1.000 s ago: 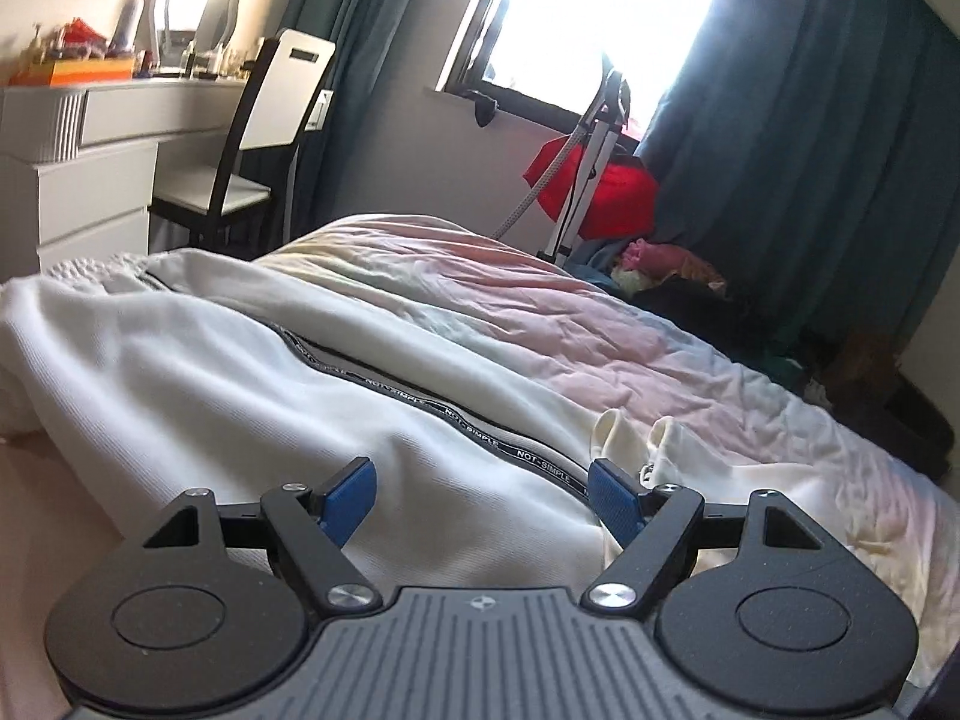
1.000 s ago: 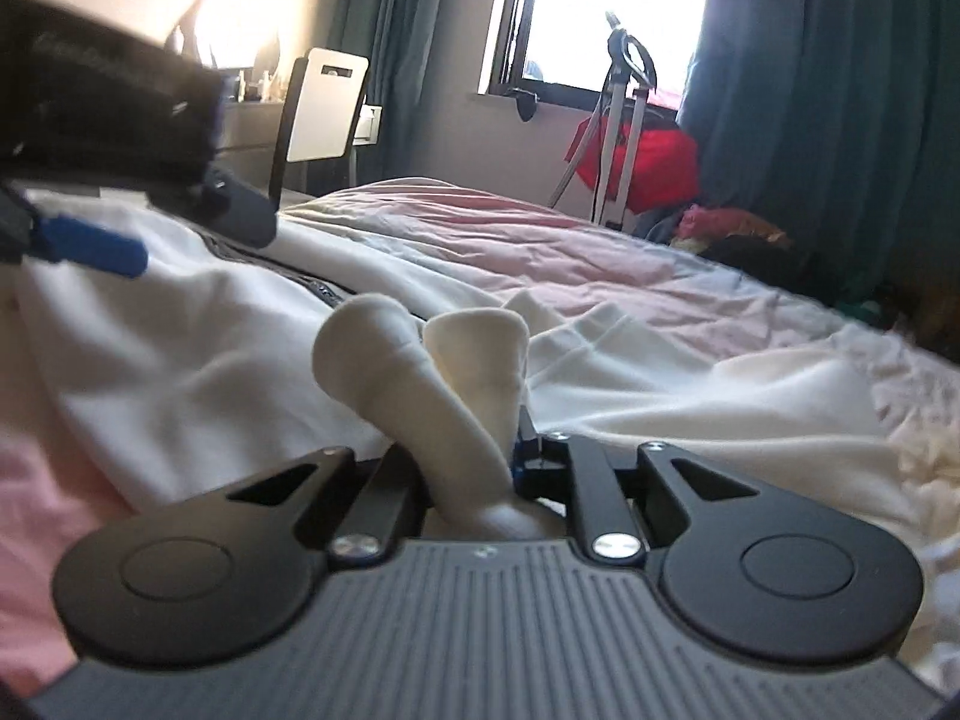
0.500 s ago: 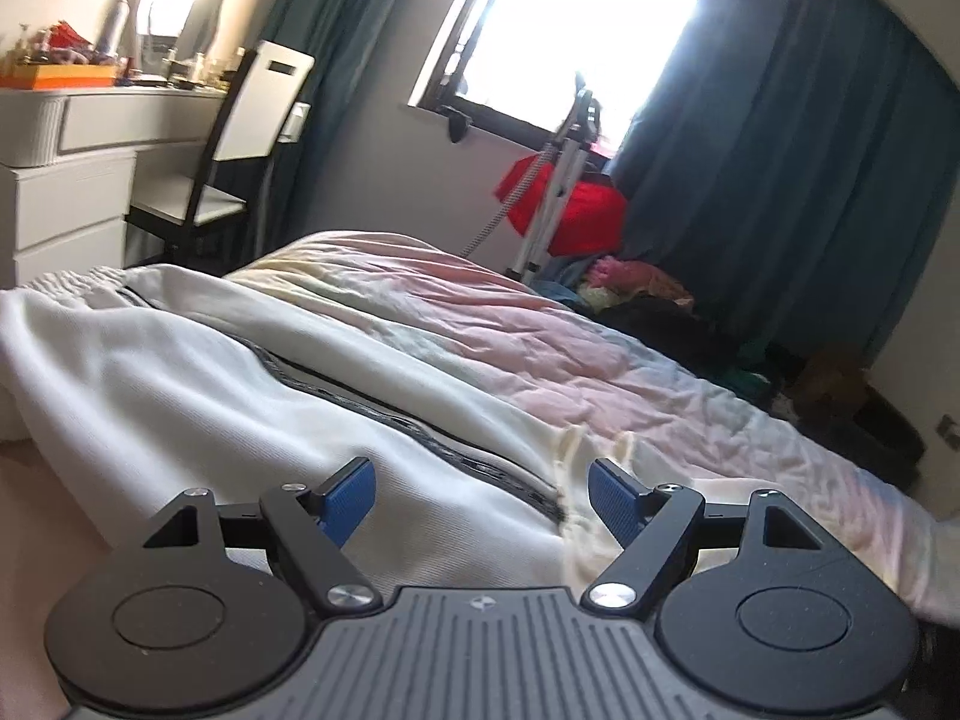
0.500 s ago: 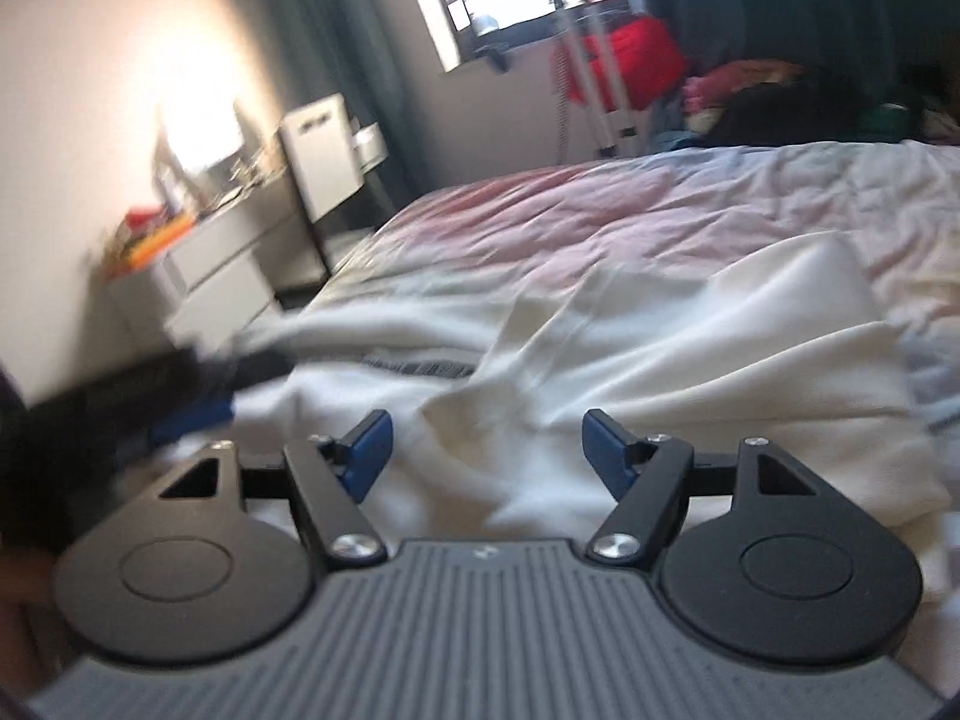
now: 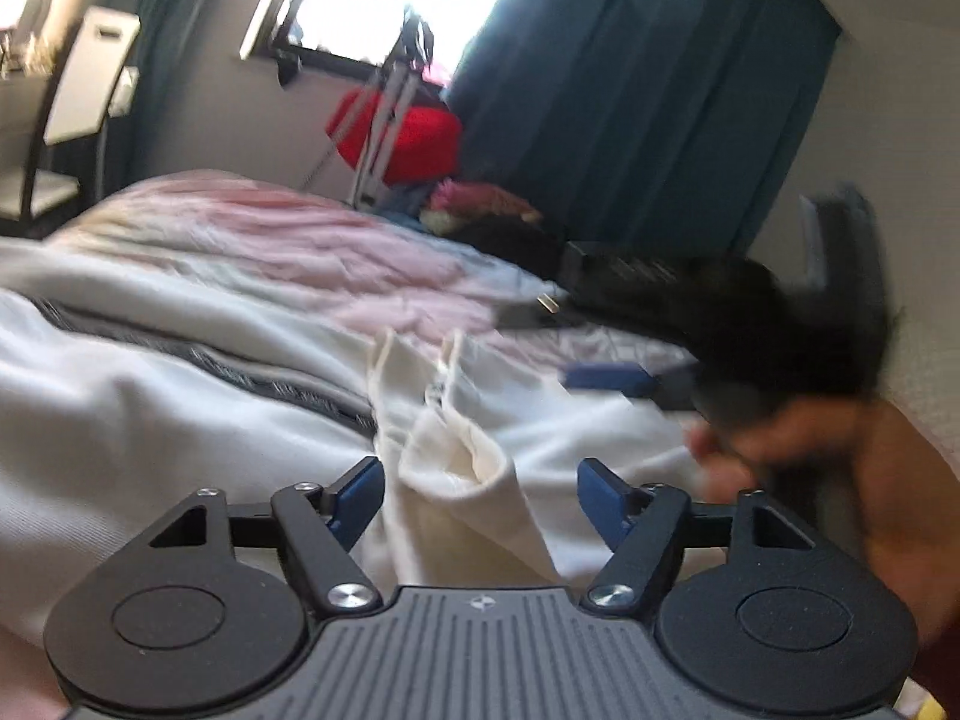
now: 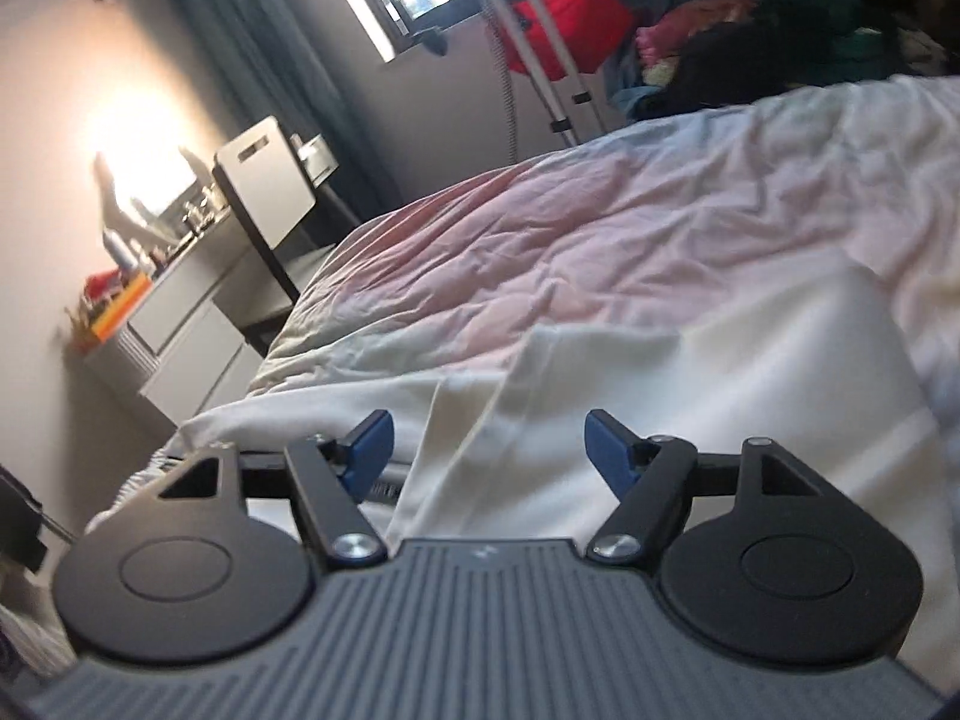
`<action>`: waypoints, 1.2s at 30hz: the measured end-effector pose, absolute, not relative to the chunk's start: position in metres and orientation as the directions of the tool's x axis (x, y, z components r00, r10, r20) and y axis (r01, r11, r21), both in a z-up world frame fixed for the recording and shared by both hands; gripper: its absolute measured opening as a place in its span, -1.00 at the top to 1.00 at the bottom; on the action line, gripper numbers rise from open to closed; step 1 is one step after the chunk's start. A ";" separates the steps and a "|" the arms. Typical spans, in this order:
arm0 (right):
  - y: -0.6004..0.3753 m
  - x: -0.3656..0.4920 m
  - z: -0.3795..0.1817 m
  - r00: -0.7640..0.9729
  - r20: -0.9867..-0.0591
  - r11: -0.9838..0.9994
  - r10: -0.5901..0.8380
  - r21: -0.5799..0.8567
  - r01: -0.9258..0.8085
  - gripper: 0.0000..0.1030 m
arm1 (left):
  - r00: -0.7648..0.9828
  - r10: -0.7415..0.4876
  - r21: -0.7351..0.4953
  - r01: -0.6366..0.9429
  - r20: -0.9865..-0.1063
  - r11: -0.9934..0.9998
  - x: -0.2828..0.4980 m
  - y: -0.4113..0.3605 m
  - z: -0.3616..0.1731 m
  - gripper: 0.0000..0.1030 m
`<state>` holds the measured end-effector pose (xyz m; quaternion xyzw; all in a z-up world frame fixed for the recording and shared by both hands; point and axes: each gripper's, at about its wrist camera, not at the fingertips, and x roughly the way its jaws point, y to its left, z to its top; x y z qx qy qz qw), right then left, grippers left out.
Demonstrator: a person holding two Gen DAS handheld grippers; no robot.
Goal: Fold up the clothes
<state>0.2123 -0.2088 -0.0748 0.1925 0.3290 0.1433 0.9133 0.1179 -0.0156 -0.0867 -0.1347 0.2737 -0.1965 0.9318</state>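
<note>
Cream-white ribbed knit cloth, a garment (image 5: 156, 420) with a dark band of lettering running along it, lies spread over the crumpled pink and pale blue duvet (image 6: 630, 240) of the bed. In the left wrist view a raised, puckered fold of that garment stands up between the blue-padded jaws of the left gripper (image 5: 480, 483), which are closing; the pads do not yet press the cloth, and a gap shows on the right side of the fold. To the right, blurred, the person's hand (image 5: 840, 468) carries the other black tool above the garment's edge. In the right wrist view the right gripper (image 6: 489, 450) hangs with its jaws set wide apart and holds nothing; a flat, smooth panel of the garment lies below and beyond its blue pads. Past the bed stand a white-backed chair (image 6: 267, 192), a white dresser (image 6: 180, 330) and teal curtains (image 5: 630, 90).
</note>
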 end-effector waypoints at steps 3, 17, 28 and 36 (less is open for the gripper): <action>-0.201 0.244 -0.087 0.723 -0.562 0.885 0.401 0.440 -0.149 -0.40 | 0.761 -0.455 -0.413 0.269 -0.463 0.870 0.128 -0.013 -0.099 -0.14; -0.196 0.273 -0.123 0.760 -0.583 0.931 0.287 0.358 -0.078 0.78 | 0.765 -0.479 -0.468 0.265 -0.431 0.843 0.152 -0.008 -0.117 0.76; -0.186 0.217 -0.068 0.827 -0.466 0.940 0.314 0.275 -0.202 0.80 | 0.817 -0.420 -0.389 0.266 -0.394 0.882 0.089 -0.026 -0.080 0.83; -0.169 0.232 -0.128 0.779 -0.583 0.966 0.231 0.233 -0.112 0.76 | 0.734 -0.345 -0.347 0.158 -0.585 0.924 0.113 -0.024 -0.115 0.70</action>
